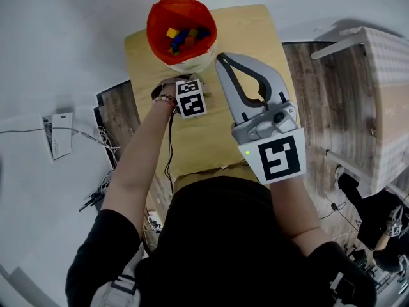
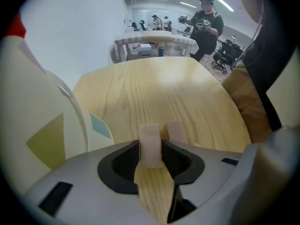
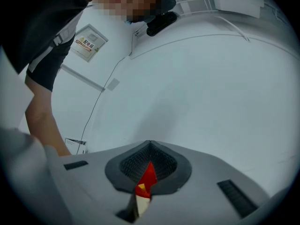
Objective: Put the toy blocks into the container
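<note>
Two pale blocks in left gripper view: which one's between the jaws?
The nearer, left pale block, standing between the left gripper's pads; the other block sits just beyond, right, outside them.

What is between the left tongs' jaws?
A pale wooden block stands between them, pads against its sides, with a second block just behind on the table. The left gripper view shows this.

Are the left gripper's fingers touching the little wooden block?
Touching. The left gripper view shows its fingers pressed against both sides of the wooden block.
</note>
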The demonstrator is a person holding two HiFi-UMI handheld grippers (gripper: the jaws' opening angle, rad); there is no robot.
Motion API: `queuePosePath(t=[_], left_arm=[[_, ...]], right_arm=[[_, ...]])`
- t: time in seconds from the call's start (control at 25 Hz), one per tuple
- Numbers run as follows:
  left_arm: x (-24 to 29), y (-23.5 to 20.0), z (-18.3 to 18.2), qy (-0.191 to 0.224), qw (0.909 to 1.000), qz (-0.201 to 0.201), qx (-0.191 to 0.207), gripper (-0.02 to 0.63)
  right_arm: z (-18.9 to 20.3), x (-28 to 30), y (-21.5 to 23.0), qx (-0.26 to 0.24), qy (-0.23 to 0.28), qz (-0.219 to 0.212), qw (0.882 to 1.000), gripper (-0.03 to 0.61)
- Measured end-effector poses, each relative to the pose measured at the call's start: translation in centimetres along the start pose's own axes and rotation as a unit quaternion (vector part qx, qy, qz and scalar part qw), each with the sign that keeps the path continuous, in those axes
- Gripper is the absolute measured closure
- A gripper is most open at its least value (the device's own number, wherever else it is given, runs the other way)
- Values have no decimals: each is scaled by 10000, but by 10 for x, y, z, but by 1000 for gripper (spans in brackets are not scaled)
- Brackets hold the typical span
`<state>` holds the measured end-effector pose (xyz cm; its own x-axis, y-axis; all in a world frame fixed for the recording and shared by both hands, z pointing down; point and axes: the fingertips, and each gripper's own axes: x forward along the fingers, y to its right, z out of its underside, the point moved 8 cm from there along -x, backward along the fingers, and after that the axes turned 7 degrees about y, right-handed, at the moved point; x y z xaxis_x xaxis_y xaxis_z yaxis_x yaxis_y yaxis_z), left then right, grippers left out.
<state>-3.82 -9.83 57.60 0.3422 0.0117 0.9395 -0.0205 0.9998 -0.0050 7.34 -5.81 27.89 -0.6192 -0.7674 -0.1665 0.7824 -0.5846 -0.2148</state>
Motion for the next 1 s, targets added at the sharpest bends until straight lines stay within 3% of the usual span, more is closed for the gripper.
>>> queuePosePath(t=[0.48,0.6,0.76,1.0], left_arm=[[-1,2,8,308,9983,24,-497,463],[-15,-2,7,546,9950,-191,-811,463],[-55,-1,-2,1299,9788,-672,-1431,463],[-127,22,-11,2320,9446,-1269,-1946,463]], right_arm=[[1,4,-4,-25,-32,-58,10000,554],[-2,5,-3,-48,3,-70,10000,554],[-6,6,-3,-78,80,-47,9999,554],[-19,10,-7,-95,273,-93,9995,554]])
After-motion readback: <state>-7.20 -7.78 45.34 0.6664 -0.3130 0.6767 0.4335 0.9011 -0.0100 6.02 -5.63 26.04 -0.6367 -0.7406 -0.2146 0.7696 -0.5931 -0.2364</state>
